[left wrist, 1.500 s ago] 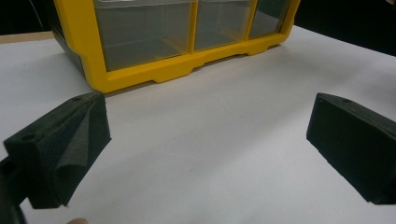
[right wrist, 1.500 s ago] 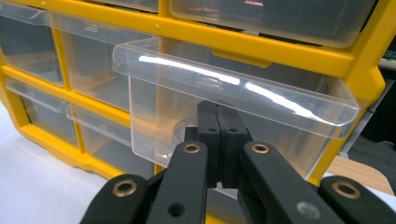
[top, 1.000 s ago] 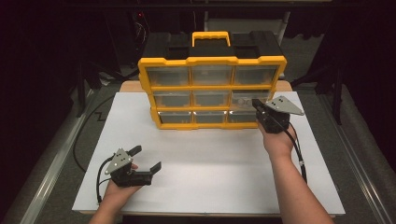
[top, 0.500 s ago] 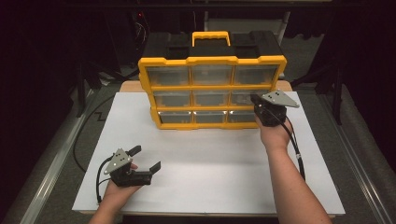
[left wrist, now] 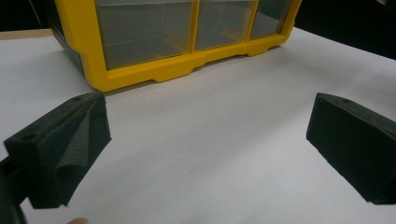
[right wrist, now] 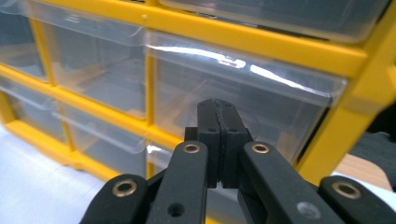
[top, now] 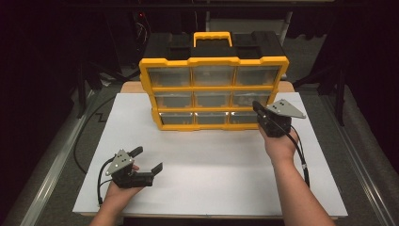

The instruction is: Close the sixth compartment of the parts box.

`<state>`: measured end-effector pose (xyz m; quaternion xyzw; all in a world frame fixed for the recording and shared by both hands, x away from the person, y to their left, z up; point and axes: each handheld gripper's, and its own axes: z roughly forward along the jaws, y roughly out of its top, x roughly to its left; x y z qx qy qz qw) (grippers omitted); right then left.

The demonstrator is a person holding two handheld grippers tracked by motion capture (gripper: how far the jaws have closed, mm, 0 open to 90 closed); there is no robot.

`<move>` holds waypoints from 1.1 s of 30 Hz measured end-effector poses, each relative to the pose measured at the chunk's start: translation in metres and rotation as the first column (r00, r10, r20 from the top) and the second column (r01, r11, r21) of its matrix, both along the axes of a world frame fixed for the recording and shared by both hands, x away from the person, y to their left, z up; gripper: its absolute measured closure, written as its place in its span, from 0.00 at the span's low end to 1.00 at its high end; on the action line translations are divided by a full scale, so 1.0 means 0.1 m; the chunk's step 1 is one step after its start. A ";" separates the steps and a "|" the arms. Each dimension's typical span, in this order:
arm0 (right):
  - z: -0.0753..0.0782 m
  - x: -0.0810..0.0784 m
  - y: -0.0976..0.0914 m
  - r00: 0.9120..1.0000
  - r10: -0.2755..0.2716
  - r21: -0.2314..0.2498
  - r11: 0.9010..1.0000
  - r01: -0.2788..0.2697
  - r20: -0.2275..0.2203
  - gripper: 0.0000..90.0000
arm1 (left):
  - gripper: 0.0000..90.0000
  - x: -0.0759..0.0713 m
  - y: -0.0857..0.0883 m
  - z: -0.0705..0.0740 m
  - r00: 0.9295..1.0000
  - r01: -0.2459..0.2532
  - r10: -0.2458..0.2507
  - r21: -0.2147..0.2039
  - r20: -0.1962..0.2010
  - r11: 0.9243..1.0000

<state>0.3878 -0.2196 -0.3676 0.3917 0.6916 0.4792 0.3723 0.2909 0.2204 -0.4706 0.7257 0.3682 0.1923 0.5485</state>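
A yellow organiser cabinet (top: 214, 88) with clear drawers in three rows stands upright at the back of the white board (top: 221, 160). My right gripper (top: 256, 106) is shut with nothing between its jaws. Its tip is just in front of the middle-right drawer (top: 249, 98); whether it touches I cannot tell. In the right gripper view the closed tip (right wrist: 219, 109) sits before that clear drawer (right wrist: 289, 107), under a yellow bar (right wrist: 261, 42). My left gripper (top: 149, 158) is open and empty near the board's front left. Its view shows the cabinet's bottom row (left wrist: 154, 70) beyond the spread jaws (left wrist: 205, 140).
The cabinet has a black top with a yellow carry handle (top: 213, 37). The board lies on a wooden table with dark floor and metal rails at both sides. A black cable (top: 299, 150) trails from the right gripper along the forearm.
The right gripper has shifted slightly up and back down in front of the cabinet's right column. The left gripper has stayed where it was, open.
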 end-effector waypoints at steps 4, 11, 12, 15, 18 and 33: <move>-0.08 -0.14 -0.04 1.000 0.021 -0.001 1.000 -0.021 -0.011 1.00 | 0.01 0.00 0.00 0.00 1.000 -0.001 0.001 -0.004 0.002 1.000; -0.32 -0.31 -0.12 0.998 0.037 -0.001 0.999 -0.037 -0.047 1.00 | 0.01 0.00 -0.01 0.00 1.000 0.003 -0.003 0.004 0.000 1.000; -0.36 -0.33 -0.12 0.998 0.038 0.002 0.999 -0.038 -0.056 1.00 | 0.01 0.00 -0.02 0.00 1.000 0.003 -0.003 0.005 -0.002 1.000; -0.49 -0.39 -0.15 0.996 0.045 0.001 0.999 -0.045 -0.078 1.00 | 0.01 0.01 -0.02 -0.01 1.000 0.001 -0.001 0.005 -0.003 1.000; -0.59 -0.46 -0.18 0.994 0.052 0.001 0.999 -0.052 -0.096 1.00 | 0.01 0.01 -0.01 -0.01 1.000 0.001 -0.001 0.007 -0.002 1.000; -0.88 -1.02 -0.45 0.989 0.069 0.028 0.997 -0.066 -0.134 1.00 | 0.01 0.01 0.05 0.01 1.000 -0.017 0.017 0.003 0.005 1.000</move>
